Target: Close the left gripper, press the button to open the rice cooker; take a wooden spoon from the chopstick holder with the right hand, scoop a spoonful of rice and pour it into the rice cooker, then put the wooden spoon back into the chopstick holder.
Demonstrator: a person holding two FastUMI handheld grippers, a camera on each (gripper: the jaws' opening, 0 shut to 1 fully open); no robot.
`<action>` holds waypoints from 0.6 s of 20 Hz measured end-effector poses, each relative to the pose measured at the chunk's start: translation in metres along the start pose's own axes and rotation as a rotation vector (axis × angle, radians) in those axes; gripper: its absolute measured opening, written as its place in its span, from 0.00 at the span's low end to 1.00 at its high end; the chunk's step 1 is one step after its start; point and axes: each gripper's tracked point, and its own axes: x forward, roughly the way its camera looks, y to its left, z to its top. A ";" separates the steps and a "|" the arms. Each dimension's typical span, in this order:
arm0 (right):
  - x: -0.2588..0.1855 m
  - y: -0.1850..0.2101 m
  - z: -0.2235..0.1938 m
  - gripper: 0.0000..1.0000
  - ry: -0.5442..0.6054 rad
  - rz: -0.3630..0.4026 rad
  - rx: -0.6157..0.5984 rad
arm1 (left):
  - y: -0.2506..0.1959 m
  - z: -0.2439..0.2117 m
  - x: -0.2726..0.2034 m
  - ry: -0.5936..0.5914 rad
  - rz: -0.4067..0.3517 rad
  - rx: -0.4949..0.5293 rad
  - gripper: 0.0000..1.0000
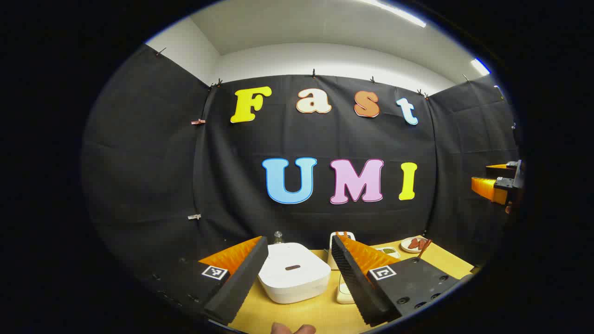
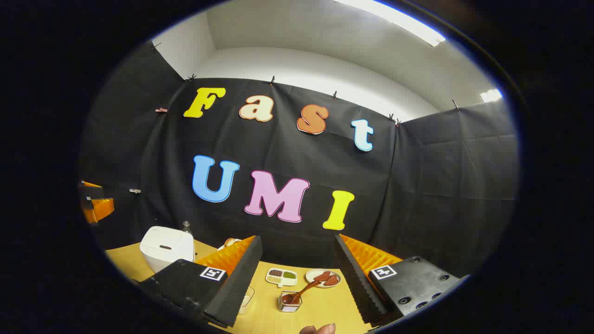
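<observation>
The left gripper [image 1: 297,273] is hovering with its two ridged fingers spread wide apart, nothing between them; fingertips of the holding hand [image 1: 293,329] are peeking in at the bottom edge of the left gripper view; the right gripper [image 2: 297,278] is likewise hanging with jaws wide apart and gripping nothing; a fingertip of its holding hand [image 2: 318,329] is showing at the bottom of the right gripper view.

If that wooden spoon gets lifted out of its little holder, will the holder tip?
Possibly: the spoon leans far out of the small holder, so a sideways pull may tilt it. The spoon looks stiff and light. The holder looks like glass, perhaps slippery.
</observation>
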 end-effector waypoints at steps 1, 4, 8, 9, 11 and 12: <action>0.000 -0.001 -0.001 0.97 0.001 -0.006 0.001 | 0.001 -0.002 0.002 -0.001 0.000 0.005 0.95; 0.000 -0.001 -0.003 0.96 0.007 -0.016 -0.002 | 0.004 -0.003 0.009 0.003 0.001 0.003 0.95; 0.001 -0.001 -0.004 0.97 0.009 -0.022 0.001 | 0.007 -0.005 0.017 0.003 0.003 -0.008 0.95; 0.001 -0.001 -0.004 0.97 0.008 -0.026 0.000 | 0.008 -0.005 0.018 0.001 0.001 -0.010 0.95; 0.000 -0.003 -0.006 0.97 0.009 -0.033 -0.001 | 0.009 -0.006 0.021 0.004 0.003 -0.012 0.95; 0.000 -0.002 -0.007 0.97 0.007 -0.037 0.000 | 0.009 -0.006 0.021 0.006 -0.001 -0.015 0.95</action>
